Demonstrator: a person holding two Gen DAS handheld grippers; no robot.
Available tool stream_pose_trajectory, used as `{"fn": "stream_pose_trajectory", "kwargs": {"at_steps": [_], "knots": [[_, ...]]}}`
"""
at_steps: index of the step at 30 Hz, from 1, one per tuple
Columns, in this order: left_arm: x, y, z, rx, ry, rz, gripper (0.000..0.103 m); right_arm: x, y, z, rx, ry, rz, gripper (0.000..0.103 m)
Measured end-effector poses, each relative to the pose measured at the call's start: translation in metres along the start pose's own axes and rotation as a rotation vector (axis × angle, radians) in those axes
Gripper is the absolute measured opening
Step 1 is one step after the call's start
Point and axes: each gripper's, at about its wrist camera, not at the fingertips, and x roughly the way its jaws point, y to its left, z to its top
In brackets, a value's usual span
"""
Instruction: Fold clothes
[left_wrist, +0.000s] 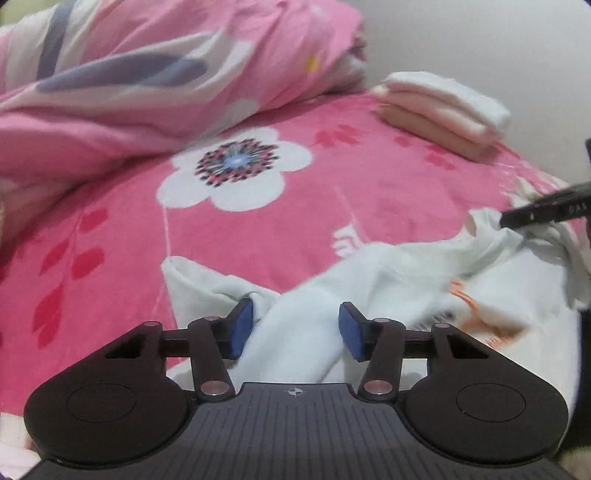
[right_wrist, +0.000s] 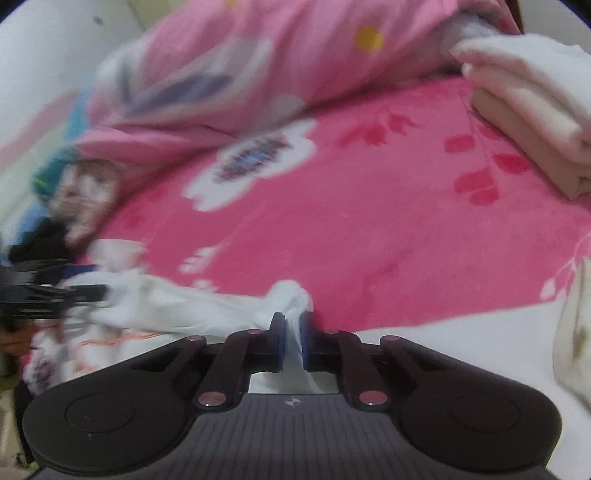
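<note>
Left wrist view gives me my left gripper (left_wrist: 295, 328) low in the frame, its blue pads (left_wrist: 242, 328) standing partly apart with a soft ridge of the white garment (left_wrist: 369, 280) running up between them; I see no pad pressing on the cloth. The garment is thin, matte knit, rumpled into folds, with an orange printed mark toward 4 o'clock. It lies on a fleecy pink bedspread (left_wrist: 332, 206) patterned with a large white flower and red leaf sprigs. At 3 o'clock the dark tip of my right gripper (left_wrist: 517, 218) bites a bunched corner of the same garment; its body is cut off by the frame edge. At 1 o'clock sits a neat stack of folded clothes (left_wrist: 439, 107), white over beige, square-edged. A puffy pink quilt (left_wrist: 147, 74) with grey-blue and white shapes fills 11 o'clock.

From the right wrist view, the right gripper (right_wrist: 293, 332) is pinched nearly closed on a twisted tuft of the white garment (right_wrist: 184, 299), cloth squeezed flat between the blue pads (right_wrist: 306, 332). At 9 o'clock the left gripper (right_wrist: 55, 291) is a dark smear, too blurred for me to read its jaws. Behind it at 9 to 10 o'clock is a blurred patch of teal, tan and black I cannot make out. The folded stack (right_wrist: 528, 107) sits at 2 o'clock, partly cropped.
</note>
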Motion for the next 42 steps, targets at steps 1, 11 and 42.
{"fn": "stream_pose_trajectory", "kwargs": {"at_steps": [1, 11, 42], "knots": [[-0.006, -0.001, -0.004, 0.011, 0.003, -0.009, 0.050, -0.011, 0.004, -0.006, -0.023, -0.023, 0.029, 0.009], [-0.058, 0.017, -0.002, -0.045, -0.096, -0.128, 0.056, -0.060, 0.038, -0.074, -0.169, -0.015, 0.089, 0.008], [-0.027, -0.035, -0.032, 0.092, -0.076, -0.249, 0.010, 0.058, 0.082, 0.065, 0.102, 0.085, 0.324, 0.062]]}}
